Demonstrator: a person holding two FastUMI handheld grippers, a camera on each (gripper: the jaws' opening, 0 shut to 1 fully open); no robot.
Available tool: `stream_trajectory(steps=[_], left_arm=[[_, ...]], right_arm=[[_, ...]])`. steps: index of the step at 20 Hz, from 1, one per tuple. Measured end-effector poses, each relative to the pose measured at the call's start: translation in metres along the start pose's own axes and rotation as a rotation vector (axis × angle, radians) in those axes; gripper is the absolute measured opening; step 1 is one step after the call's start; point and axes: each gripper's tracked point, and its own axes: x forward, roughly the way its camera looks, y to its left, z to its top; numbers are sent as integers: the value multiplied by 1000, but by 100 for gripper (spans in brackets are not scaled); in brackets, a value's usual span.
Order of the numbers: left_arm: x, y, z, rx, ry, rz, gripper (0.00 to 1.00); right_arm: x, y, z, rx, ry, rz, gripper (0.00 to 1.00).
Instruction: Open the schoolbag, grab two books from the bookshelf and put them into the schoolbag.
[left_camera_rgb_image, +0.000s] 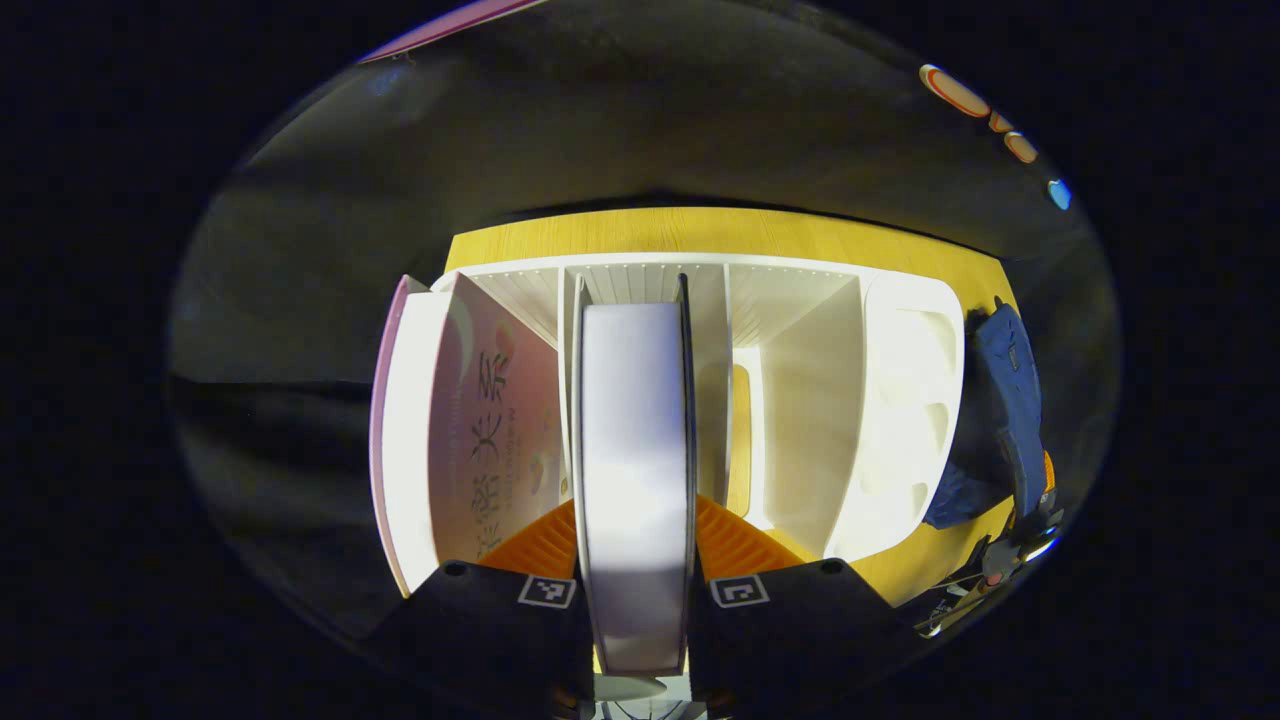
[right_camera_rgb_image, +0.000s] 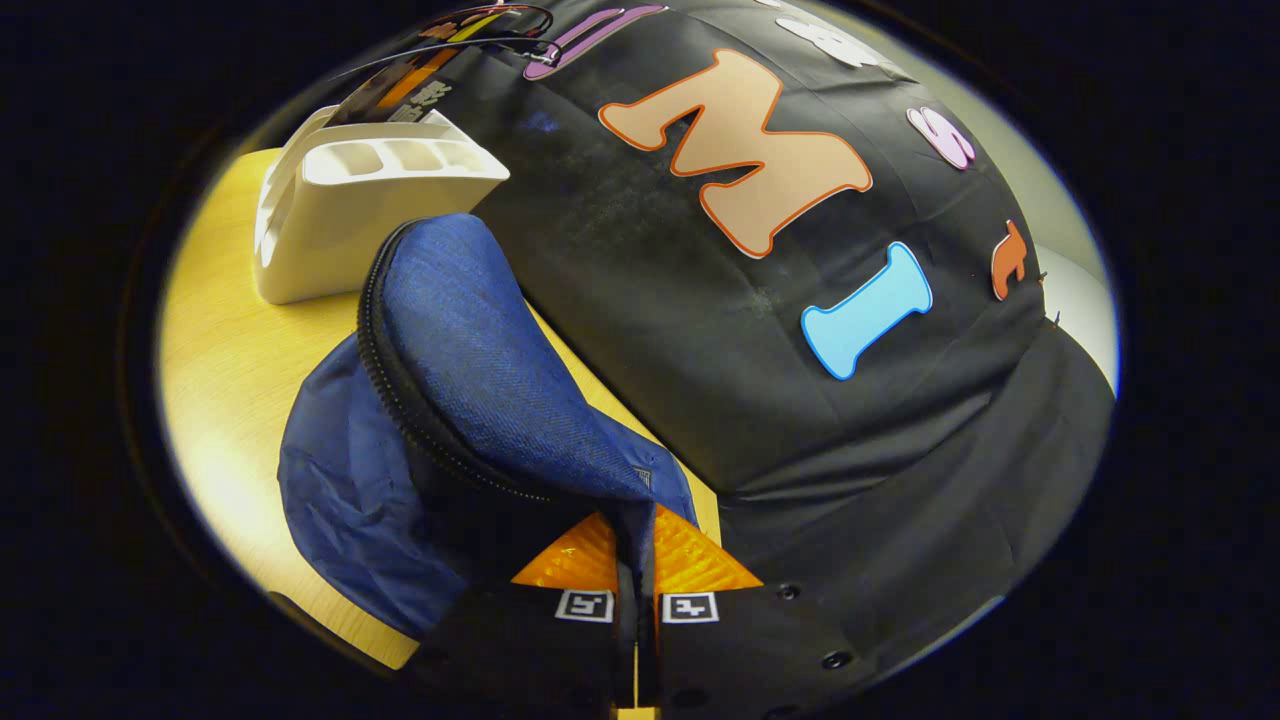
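My left gripper (left_camera_rgb_image: 637, 560) is closed on a book (left_camera_rgb_image: 636, 470), one finger pressed against each cover, the pale page edge facing me between them. The book stands upright in the middle slot of a white bookshelf (left_camera_rgb_image: 905, 400) on a yellow wooden table (left_camera_rgb_image: 700, 228). A second book with a pink cover (left_camera_rgb_image: 495, 440) leans in the slot to the left. The book I hold looks thick and stiff, probably fairly heavy, with smooth covers that could slip, so a firm hold deep across both covers seems wise.

My right gripper (right_camera_rgb_image: 634, 560) is closed on a fold of blue cloth, the raised flap of the schoolbag (right_camera_rgb_image: 450, 390), with both fingers pinching it near the zipper (right_camera_rgb_image: 400, 385). The bag sits on the table just beside the end of the bookshelf. Its fabric is soft and limp, so it will sag unless I hold the flap up by its edge. The mouth looks open below the flap, though the inside is dark.
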Motion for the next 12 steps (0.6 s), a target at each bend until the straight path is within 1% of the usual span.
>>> stream_trajectory(steps=[2,3,5,6,7,8,11,12], left_arm=[[-13,6,-3,8,-19,23,32],[-21,10,-6,6,-26,31,32],[-37,13,-13,-11,-36,28,34],[-45,15,-17,-26,-41,24,32],[-55,13,-21,-50,-54,19,34],[-65,11,-25,-79,-66,12,34],[-91,3,-41,-152,-92,-32,34],[-98,-2,-46,-172,-100,-44,34]], right_arm=[[1,1,0,4,-1,2,2],[0,1,0,6,-3,4,4],[0,1,0,10,-6,5,4],[0,1,0,14,-7,6,4],[0,1,0,17,-8,8,2],[0,1,0,20,-10,10,2],[-1,0,0,22,-19,17,2],[-1,-1,-1,24,-19,17,4]])
